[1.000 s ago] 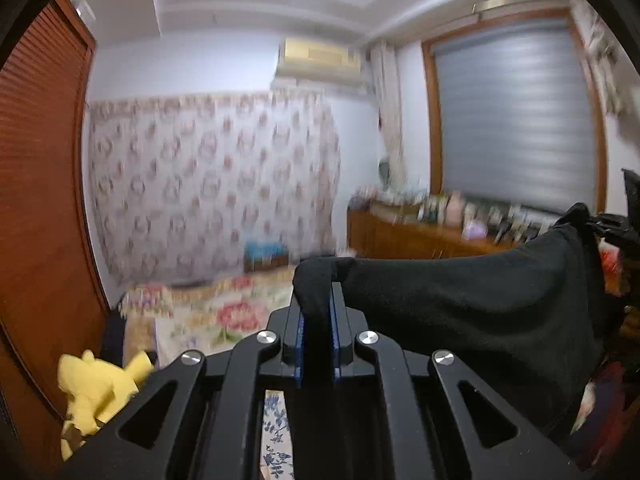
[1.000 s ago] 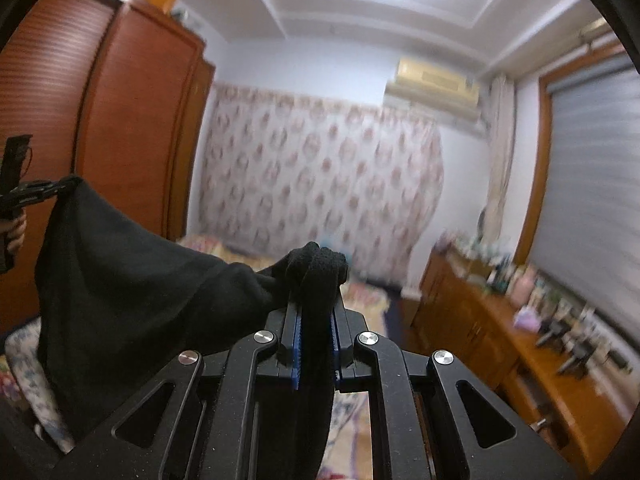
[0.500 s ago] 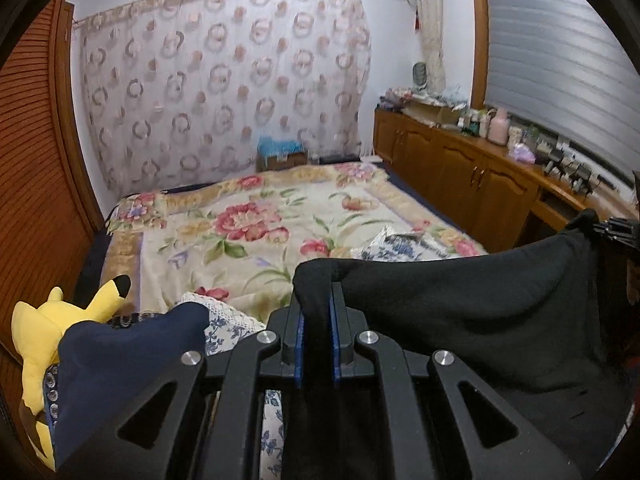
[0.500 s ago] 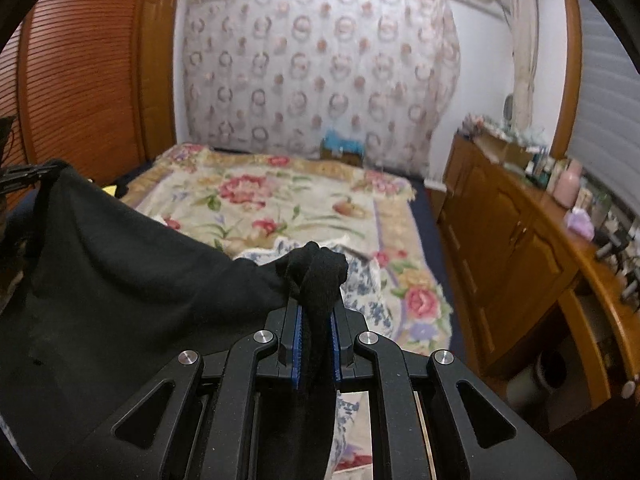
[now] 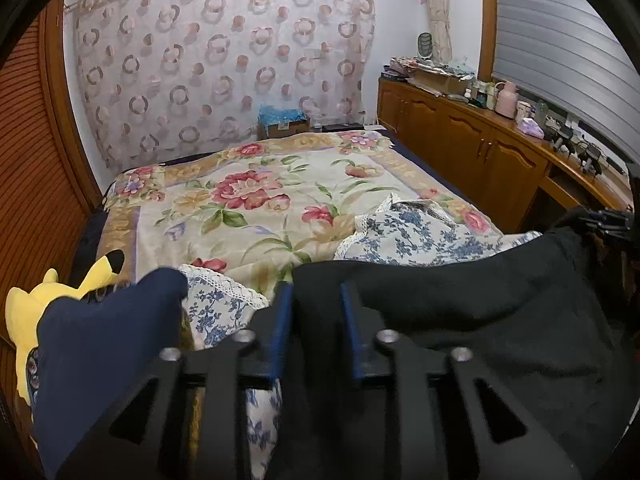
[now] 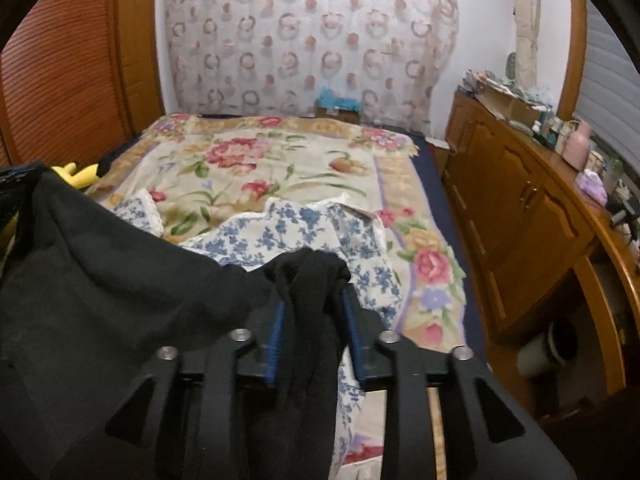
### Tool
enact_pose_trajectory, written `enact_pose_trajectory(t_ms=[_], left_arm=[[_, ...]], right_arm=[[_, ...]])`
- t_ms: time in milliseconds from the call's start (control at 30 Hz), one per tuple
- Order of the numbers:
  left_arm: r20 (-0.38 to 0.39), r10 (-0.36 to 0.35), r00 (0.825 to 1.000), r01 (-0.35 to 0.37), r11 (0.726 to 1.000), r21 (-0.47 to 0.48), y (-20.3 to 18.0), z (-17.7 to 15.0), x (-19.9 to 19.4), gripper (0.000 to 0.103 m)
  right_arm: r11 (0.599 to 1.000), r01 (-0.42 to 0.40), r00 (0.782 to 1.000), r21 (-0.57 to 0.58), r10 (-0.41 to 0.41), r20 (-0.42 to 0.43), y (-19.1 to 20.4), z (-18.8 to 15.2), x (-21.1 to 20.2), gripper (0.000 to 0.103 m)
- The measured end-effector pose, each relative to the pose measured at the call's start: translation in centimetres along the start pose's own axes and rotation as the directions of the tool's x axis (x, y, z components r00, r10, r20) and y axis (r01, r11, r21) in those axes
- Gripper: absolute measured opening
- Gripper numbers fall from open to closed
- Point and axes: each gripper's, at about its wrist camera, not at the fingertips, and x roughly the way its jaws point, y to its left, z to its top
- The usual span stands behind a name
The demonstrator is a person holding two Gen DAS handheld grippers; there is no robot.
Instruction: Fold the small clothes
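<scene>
A black garment (image 5: pixel 460 320) stretches between my two grippers above the near end of the bed. My left gripper (image 5: pixel 316 300) has its blue-padded jaws parted, with a corner of the black cloth lying between them. My right gripper (image 6: pixel 312 300) also has its jaws parted, with a bunched corner of the black garment (image 6: pixel 100 280) between the pads. The right gripper shows at the right edge of the left wrist view (image 5: pixel 612 220). The left gripper shows at the left edge of the right wrist view (image 6: pixel 16 176).
The bed has a floral cover (image 5: pixel 260 200). A blue-flowered white cloth (image 6: pixel 304 232) lies on it near me. A navy garment (image 5: pixel 100 352) and a yellow plush toy (image 5: pixel 28 312) lie at the left. A wooden cabinet (image 6: pixel 520 208) runs along the right, a wardrobe (image 6: pixel 60 60) along the left.
Both grippers have tilted down from the ceiling and wall toward the bed and lowered the black garment. Both pairs of jaws have gone from clamped on the cloth to parted.
</scene>
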Motion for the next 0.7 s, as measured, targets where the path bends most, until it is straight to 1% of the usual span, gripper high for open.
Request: enact_pose_trajectory(t_ms=[67, 100, 133, 167, 267, 433, 500, 600, 700], left_arm=[[-0.004, -0.021, 1.0, 0.021, 1.0, -0.001, -0.3, -0.8, -0.8, 0.04], [-0.006, -0.028, 1.0, 0.028, 1.0, -0.002, -0.4, -1.2, -1.2, 0.042], [-0.01, -0.035, 0.999, 0.035, 0.999, -0.003, -0.6, -1.9, -1.7, 0.047], [-0.012, -0.043, 0.999, 0.042, 0.999, -0.006, -0.8, -2.4, -2.1, 0.055], [-0.036, -0.071, 0.997, 0.071, 0.997, -0.016, -1.3, -4.4, -3.0, 0.056], [-0.093, -0.092, 0.991, 0.09, 0.996, -0.028, -2.3, -7.8, -3.6, 0.057], [-0.113, -0.103, 0.988, 0.102, 0.995, -0.016, -2.9, -9.2, -3.5, 0.057], [-0.148, -0.096, 0.984, 0.097, 0.995, 0.001, -3.3, -10.6, -3.1, 0.057], [-0.175, -0.109, 0.978, 0.11, 0.994, -0.001, -3.5, -11.3, -2.9, 0.057]], right_arm=[[1.0, -0.001, 1.0, 0.006, 0.001, 0.009, 0.2, -0.2, -0.7, 0.047], [1.0, -0.002, 1.0, 0.01, 0.002, 0.015, 0.2, -0.4, -1.1, 0.051], [1.0, -0.004, 1.0, 0.015, 0.004, 0.021, 0.3, -0.6, -1.7, 0.057], [1.0, -0.003, 1.0, 0.02, 0.003, 0.024, 0.4, -0.9, -2.5, 0.059], [1.0, -0.01, 1.0, 0.026, 0.009, 0.02, 0.9, -1.7, -4.1, 0.061], [0.997, -0.032, 0.999, 0.063, 0.032, -0.002, 2.4, -4.6, -7.0, 0.061], [0.996, -0.034, 0.999, 0.077, 0.036, -0.018, 3.1, -6.1, -7.9, 0.061], [0.994, -0.038, 0.999, 0.1, 0.042, -0.033, 3.7, -8.0, -8.8, 0.061], [0.992, -0.026, 0.998, 0.125, 0.034, -0.06, 4.2, -10.1, -9.9, 0.061]])
